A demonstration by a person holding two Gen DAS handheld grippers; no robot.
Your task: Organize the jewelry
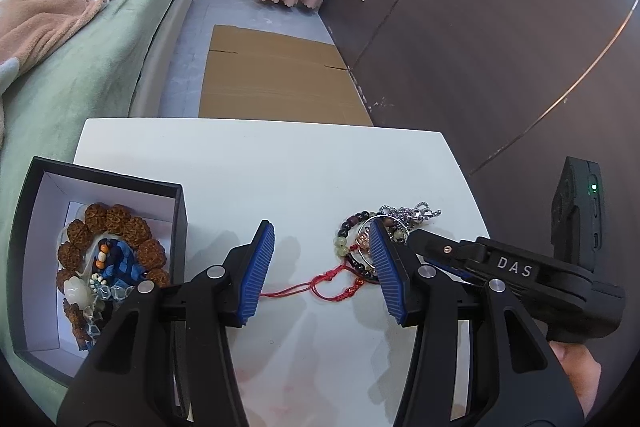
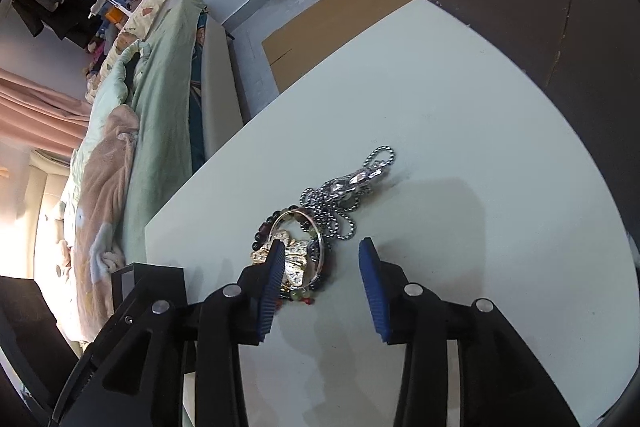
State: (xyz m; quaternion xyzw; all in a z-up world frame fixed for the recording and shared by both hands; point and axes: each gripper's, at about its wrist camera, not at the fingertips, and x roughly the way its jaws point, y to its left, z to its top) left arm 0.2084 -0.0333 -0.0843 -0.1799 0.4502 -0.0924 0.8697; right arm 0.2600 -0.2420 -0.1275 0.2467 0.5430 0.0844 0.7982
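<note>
A pile of jewelry lies on the white table (image 1: 260,167): a dark and green bead bracelet (image 1: 347,230), a silver ring bangle (image 2: 318,227), a gold rhinestone piece (image 2: 294,259), a silver chain (image 2: 344,195) and a red cord (image 1: 316,285). My left gripper (image 1: 322,243) is open just above the table, with the red cord between its blue pads. My right gripper (image 2: 320,251) is open over the near side of the pile, its left pad touching the gold piece. A black box (image 1: 30,235) at the left holds brown seed beads (image 1: 116,223) and other jewelry.
A bed with a green sheet (image 1: 92,67) runs along the left. Flattened cardboard (image 1: 272,75) lies on the floor beyond the table. A dark brown wardrobe (image 1: 500,27) stands at the right. The right gripper's body (image 1: 520,267) shows in the left wrist view.
</note>
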